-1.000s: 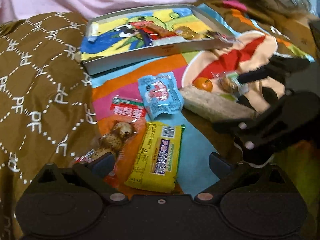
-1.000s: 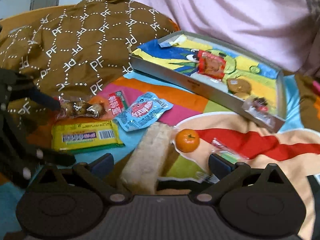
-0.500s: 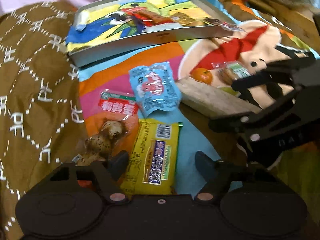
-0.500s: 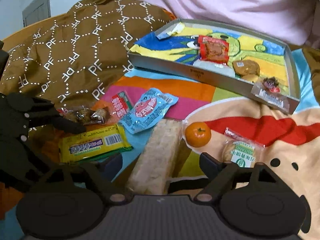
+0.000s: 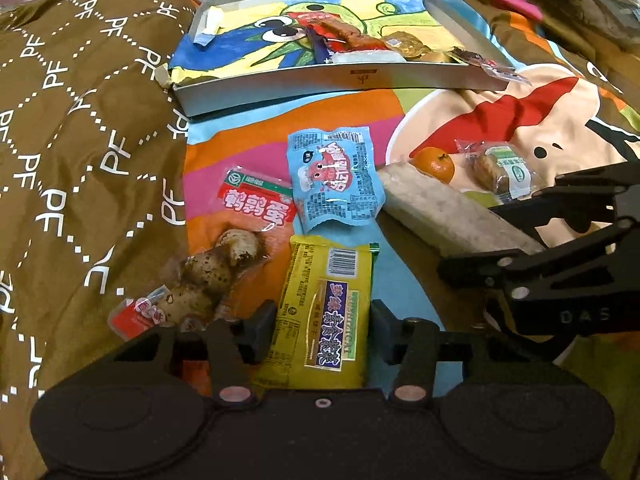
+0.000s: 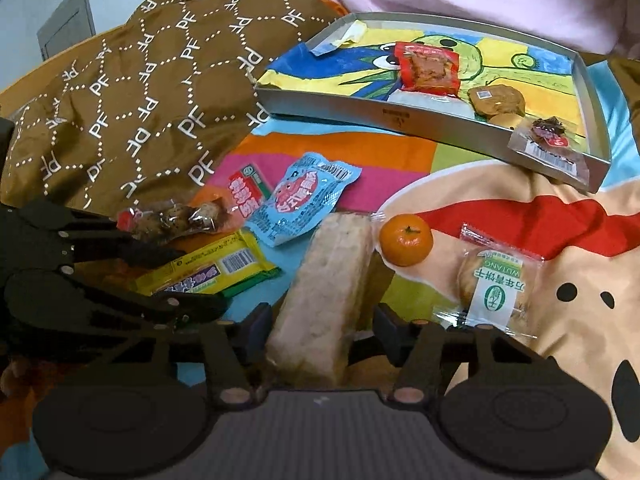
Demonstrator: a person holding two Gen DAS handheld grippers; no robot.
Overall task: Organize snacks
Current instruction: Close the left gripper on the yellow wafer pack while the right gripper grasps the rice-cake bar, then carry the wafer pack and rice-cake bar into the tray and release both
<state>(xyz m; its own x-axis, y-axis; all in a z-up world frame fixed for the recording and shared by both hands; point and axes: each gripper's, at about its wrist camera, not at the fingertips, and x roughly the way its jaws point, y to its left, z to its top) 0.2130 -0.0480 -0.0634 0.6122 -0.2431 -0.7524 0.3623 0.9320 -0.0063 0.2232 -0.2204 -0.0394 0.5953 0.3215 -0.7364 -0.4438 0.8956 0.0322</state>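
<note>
Here the left gripper (image 5: 322, 320) is closing narrowly around the yellow wafer packet (image 5: 324, 312) on the blanket (image 5: 248, 148), while the right gripper (image 6: 320, 326) closes around the pale rice bar (image 6: 324, 292) beside the mandarin (image 6: 406, 240), contact unclear for both.

Both grippers (image 5: 322, 330) are matte black — round housings, copper-coloured screws.

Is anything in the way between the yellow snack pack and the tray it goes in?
Yes. The blue packet lies on the blanket between the yellow snack pack and the tray, with the red packet beside it. The tray's near wall must also be cleared; lifting over should work.
</note>
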